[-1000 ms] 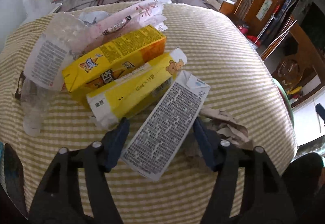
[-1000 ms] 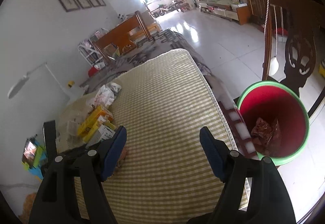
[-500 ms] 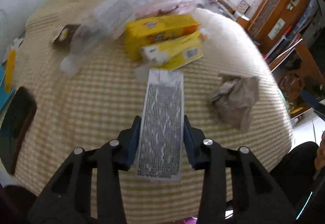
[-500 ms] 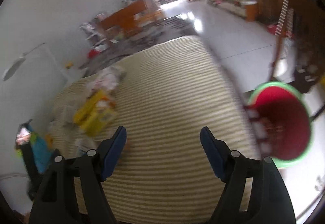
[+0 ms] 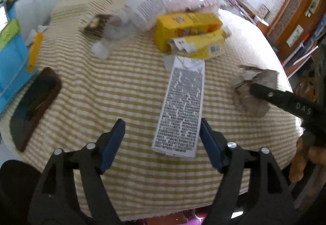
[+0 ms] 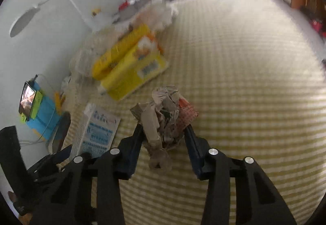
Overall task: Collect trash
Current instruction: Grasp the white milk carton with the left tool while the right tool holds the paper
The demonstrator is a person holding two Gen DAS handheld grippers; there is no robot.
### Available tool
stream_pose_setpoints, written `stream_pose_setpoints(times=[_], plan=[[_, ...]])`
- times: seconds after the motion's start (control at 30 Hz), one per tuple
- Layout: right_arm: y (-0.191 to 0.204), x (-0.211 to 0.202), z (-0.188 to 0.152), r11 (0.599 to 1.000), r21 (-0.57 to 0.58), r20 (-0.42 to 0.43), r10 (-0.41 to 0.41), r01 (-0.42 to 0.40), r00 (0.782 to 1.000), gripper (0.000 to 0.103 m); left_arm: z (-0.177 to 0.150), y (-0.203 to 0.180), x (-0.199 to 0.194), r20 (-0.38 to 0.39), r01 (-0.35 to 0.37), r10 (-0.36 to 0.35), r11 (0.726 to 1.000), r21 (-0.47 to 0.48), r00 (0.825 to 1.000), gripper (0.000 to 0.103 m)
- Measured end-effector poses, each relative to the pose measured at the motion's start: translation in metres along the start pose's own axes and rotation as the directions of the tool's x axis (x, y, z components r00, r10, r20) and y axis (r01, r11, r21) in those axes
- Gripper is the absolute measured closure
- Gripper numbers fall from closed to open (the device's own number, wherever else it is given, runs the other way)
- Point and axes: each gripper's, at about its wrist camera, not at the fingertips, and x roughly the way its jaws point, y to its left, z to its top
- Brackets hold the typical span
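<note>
A white carton point(image 5: 181, 106) printed with black text lies flat on the striped tablecloth point(image 5: 122, 86). It sits between the fingers of my left gripper point(image 5: 162, 141), whose jaws are opening; the left pad stands well off it. Beyond it lie two yellow boxes point(image 5: 189, 29). My right gripper point(image 6: 164, 133) is closing on a crumpled grey paper wad point(image 6: 165, 110), with both pads against its sides. In the left wrist view the wad point(image 5: 244, 102) is at the right, with one right finger point(image 5: 285, 100) on it. The carton point(image 6: 97, 129) lies left of the wad.
A dark phone point(image 5: 34, 106) lies near the table's left edge beside a blue and green stand point(image 5: 10, 57). Clear plastic wrappers and a bottle point(image 5: 126, 27) are piled behind the yellow boxes point(image 6: 126, 65). A hand point(image 5: 301, 153) shows at the right.
The left gripper dragged the white carton nearer, away from the pile, then let it go as its jaws spread. The right gripper swung down from the bin view and closed around the paper wad.
</note>
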Motion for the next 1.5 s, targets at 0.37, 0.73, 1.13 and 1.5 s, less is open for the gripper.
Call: stream_pose_setpoints(times=[0.37, 0.73, 1.13, 1.5], plan=[[-0.056, -0.048, -0.009, 0.973, 0.218, 0.075, 0.057, -0.072, 0.996, 0.06, 0.005, 0.009, -0.023, 0.07, -0.044, 0.051, 0.994, -0.097, 0.996, 0.027], [-0.087, -0.076, -0.02, 0.952, 0.3, 0.139, 0.012, -0.054, 0.99, 0.06, 0.019, -0.022, -0.022, 0.116, 0.0, 0.006, 0.999, -0.045, 0.993, 0.025], [-0.078, -0.095, -0.024, 0.963, 0.269, 0.247, -0.061, -0.008, 0.967, 0.06, 0.03, -0.028, -0.012, 0.075, 0.043, -0.05, 0.994, 0.098, 0.996, 0.024], [-0.088, -0.089, -0.032, 0.956, 0.291, 0.225, -0.104, 0.035, 0.969, 0.06, 0.027, -0.02, 0.036, -0.05, 0.108, -0.104, 0.991, 0.074, 0.993, 0.064]])
